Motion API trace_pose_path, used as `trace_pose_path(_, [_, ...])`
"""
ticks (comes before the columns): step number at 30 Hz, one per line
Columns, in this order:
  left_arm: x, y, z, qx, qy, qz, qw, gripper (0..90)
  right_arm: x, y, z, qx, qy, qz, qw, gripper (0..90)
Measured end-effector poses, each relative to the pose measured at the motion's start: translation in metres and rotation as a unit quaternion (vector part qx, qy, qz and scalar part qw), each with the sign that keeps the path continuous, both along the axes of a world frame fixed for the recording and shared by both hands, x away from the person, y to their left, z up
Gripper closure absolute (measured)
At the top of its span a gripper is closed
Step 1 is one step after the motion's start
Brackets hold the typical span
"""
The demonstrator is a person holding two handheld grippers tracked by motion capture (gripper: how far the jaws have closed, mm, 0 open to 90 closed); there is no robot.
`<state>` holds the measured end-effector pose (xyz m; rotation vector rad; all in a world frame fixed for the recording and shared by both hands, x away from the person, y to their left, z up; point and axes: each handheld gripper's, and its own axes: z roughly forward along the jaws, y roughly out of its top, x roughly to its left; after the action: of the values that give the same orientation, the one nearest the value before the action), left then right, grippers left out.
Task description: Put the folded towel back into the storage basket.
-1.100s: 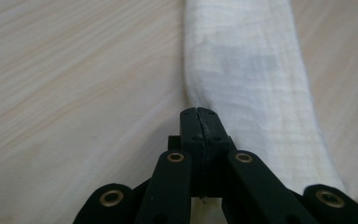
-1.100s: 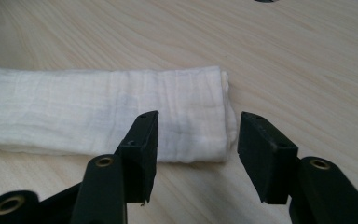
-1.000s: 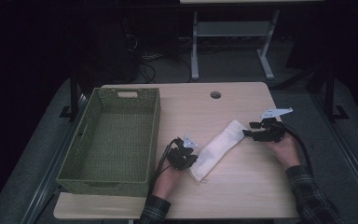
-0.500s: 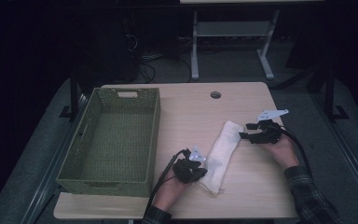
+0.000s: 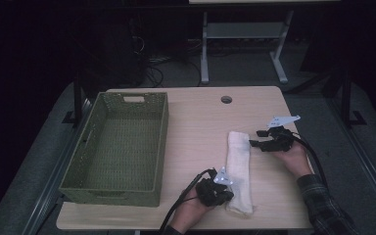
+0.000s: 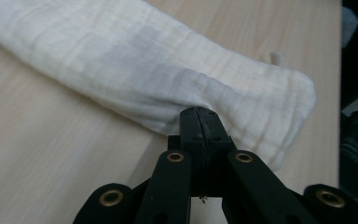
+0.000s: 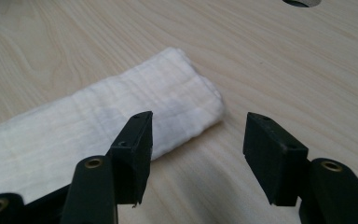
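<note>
While the big wooden table (image 5: 200, 122) holds a green woven basket (image 5: 122, 142) on its left side, a folded white cloth (image 5: 239, 169) lies long and flat near the right. Its near end is pinched by the left gripper (image 6: 198, 122), jaws pressed together. The right gripper (image 7: 196, 140) waits with jaws spread beside the far end. A good pull looks slow and low, so the fold stays neat.
</note>
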<state>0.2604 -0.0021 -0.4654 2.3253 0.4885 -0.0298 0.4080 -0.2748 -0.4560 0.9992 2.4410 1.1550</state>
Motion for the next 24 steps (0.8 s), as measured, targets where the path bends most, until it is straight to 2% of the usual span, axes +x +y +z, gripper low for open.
trace_pose_path(3, [0.001, 0.0, 0.002, 0.013, -0.005, -0.013, 0.9998, 89.1, 0.0, 0.0, 0.0, -0.001, 0.0, -0.001, 1.0, 41.8])
trace_pose_path(4, [0.001, 0.0, 0.003, 0.009, -0.005, -0.009, 0.9999, 88.3, 0.0, 0.001, 0.0, -0.001, 0.001, -0.001, 1.0, 41.8])
trace_pose_path(7, [0.007, 0.004, 0.007, 0.012, -0.015, -0.011, 0.9998, 84.5, 0.0, 0.001, -0.001, 0.0, 0.0, -0.001, 1.0, 41.6])
trace_pose_path(9, [0.013, 0.006, 0.013, 0.008, -0.019, -0.02, 0.9996, 79.9, 0.0, 0.001, -0.001, -0.001, 0.0, -0.002, 1.0, 41.6])
trace_pose_path(11, [0.017, 0.007, 0.016, 0.009, -0.026, -0.027, 0.9992, 71.3, 0.0, 0.001, -0.001, -0.001, -0.001, -0.002, 1.0, 41.6])
trace_pose_path(15, [0.03, 0.0, 0.025, 0.018, -0.046, -0.059, 0.997, 58.1, 0.0, 0.0, 0.0, -0.001, -0.002, 0.0, 1.0, 41.4])
trace_pose_path(16, [0.03, 0.0, 0.025, 0.018, -0.046, -0.059, 0.997, 54.6, 0.0, 0.0, 0.0, -0.001, -0.002, 0.0, 1.0, 41.2])
trace_pose_path(17, [0.036, -0.004, 0.026, 0.025, -0.049, -0.069, 0.9961, 50.6, 0.0, 0.0, -0.001, -0.001, -0.001, -0.001, 1.0, 41.2])
trace_pose_path(20, [0.046, -0.01, 0.028, 0.025, -0.045, -0.088, 0.9948, 42.9, 0.0, 0.001, 0.0, -0.002, -0.001, -0.002, 1.0, 41.1])
trace_pose_path(24, [0.054, -0.019, 0.027, 0.033, -0.047, -0.122, 0.9909, 35.5, -0.001, 0.0, 0.0, -0.003, -0.002, -0.002, 1.0, 40.9])
